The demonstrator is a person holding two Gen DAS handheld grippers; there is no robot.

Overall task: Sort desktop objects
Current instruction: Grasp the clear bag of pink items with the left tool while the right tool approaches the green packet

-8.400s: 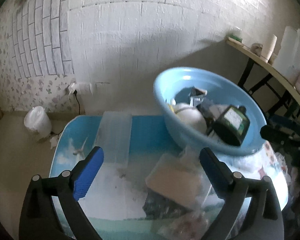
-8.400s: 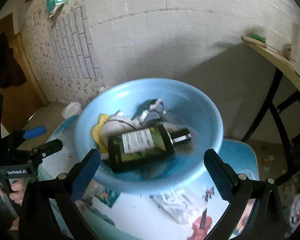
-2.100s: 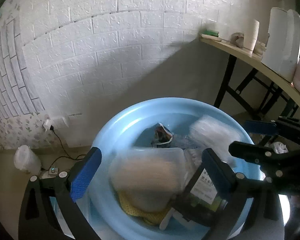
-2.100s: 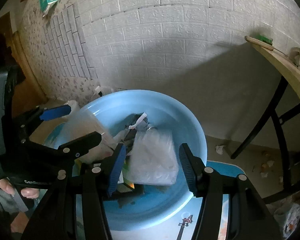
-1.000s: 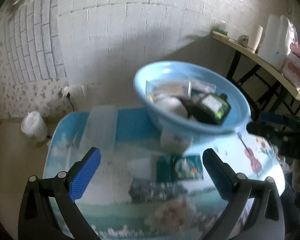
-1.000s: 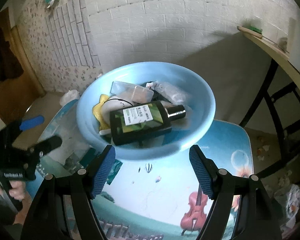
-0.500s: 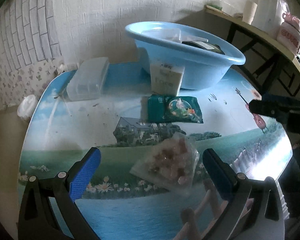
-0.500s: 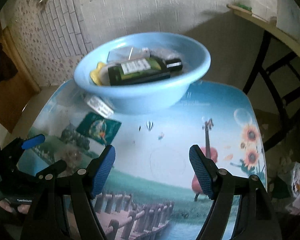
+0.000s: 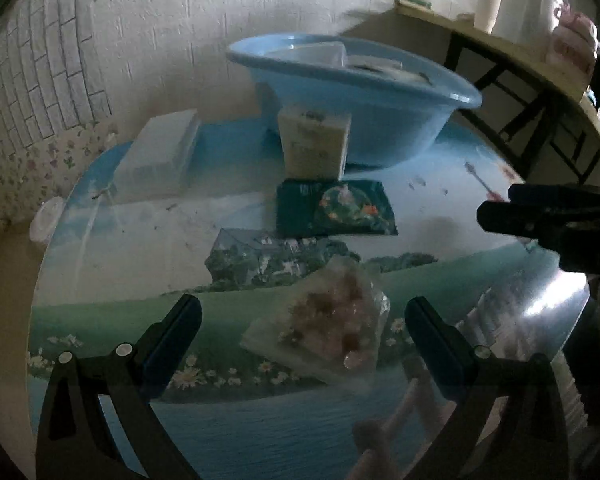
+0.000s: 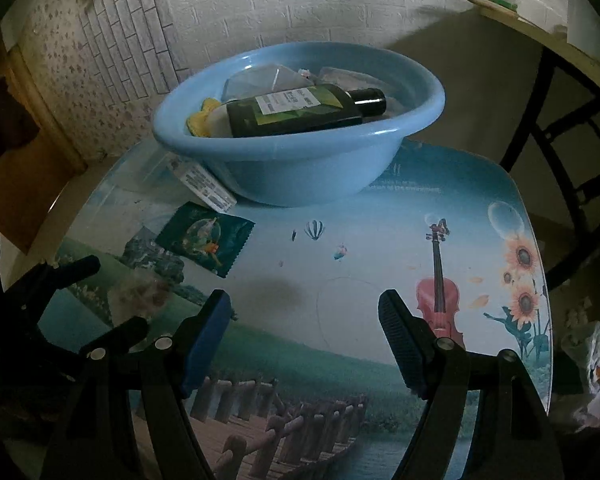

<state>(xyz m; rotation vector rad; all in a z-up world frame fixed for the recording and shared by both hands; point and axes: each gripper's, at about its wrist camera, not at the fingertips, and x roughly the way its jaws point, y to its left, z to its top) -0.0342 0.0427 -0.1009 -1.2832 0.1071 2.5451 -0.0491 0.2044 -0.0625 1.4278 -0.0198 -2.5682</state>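
Left claw (image 9: 300, 330): spread, empty, above a clear snack bag (image 9: 320, 330) of pinkish pieces lying on the picture-printed surface (image 9: 140, 240). At 12 o'clock: dark green sachet (image 9: 334, 208), cream packet (image 9: 314, 146) leaning against blue basin (image 10: 300, 160) holding a dark green bottle (image 10: 300, 110). Right claw (image 10: 304, 340): spread, empty.

A basin (image 10: 300, 168) sits at the back of the counter (image 10: 380, 264). A bottle (image 10: 296, 110) lies in it. A box (image 9: 314, 146) leans on the basin's front. A flat packet (image 9: 334, 208) lies before the box, and a bag (image 9: 320, 330) lies nearer still. A tub (image 9: 160, 156) lies left of the basin.
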